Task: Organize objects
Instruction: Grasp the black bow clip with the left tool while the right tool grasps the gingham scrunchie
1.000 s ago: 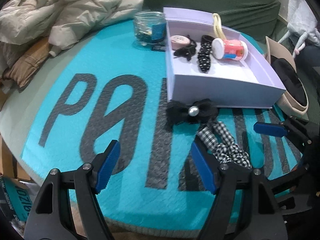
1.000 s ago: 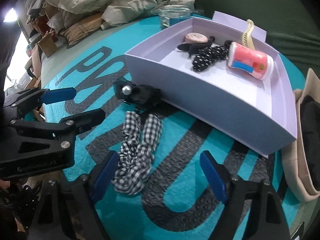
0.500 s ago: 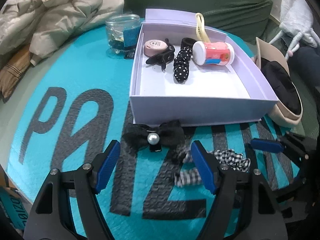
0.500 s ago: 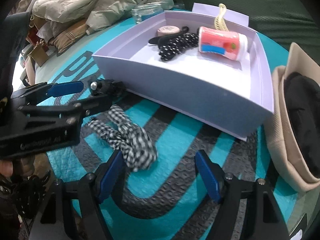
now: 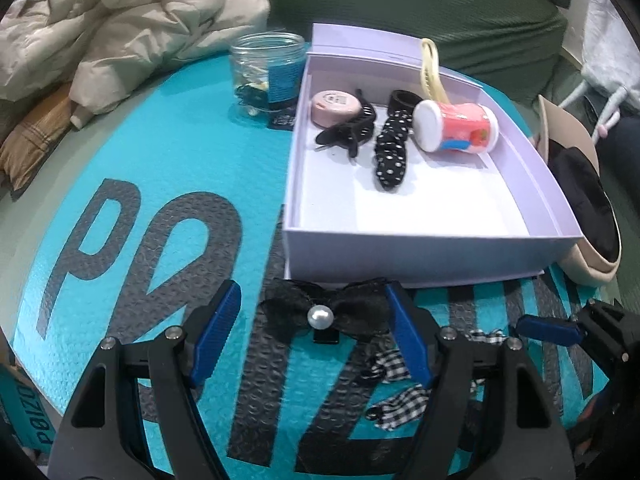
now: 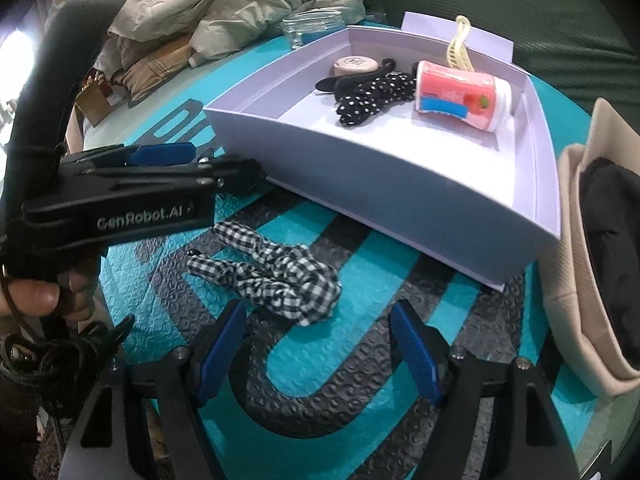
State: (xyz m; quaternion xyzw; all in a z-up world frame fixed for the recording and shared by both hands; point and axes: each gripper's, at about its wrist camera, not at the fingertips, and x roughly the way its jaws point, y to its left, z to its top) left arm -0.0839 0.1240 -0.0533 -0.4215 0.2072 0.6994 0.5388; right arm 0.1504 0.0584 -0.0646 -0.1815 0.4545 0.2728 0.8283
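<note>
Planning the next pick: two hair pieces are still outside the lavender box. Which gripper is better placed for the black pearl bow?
Left. The left gripper is open with the black pearl bow between its fingers; the right gripper faces the checkered scrunchie instead.

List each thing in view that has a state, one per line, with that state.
Lavender box: open, no lid on.
Glass jar: upright, lidless, small items inside.
Pink tub: on its side in the box, white end closed.
Black claw clip: lying in the box, against a round pink case.
Black pearl bow: on the mat, ungrasped, between the left gripper's fingers.
Left gripper: open.
Checked scrunchie: loose on the mat.
Right gripper: open, empty.
</note>
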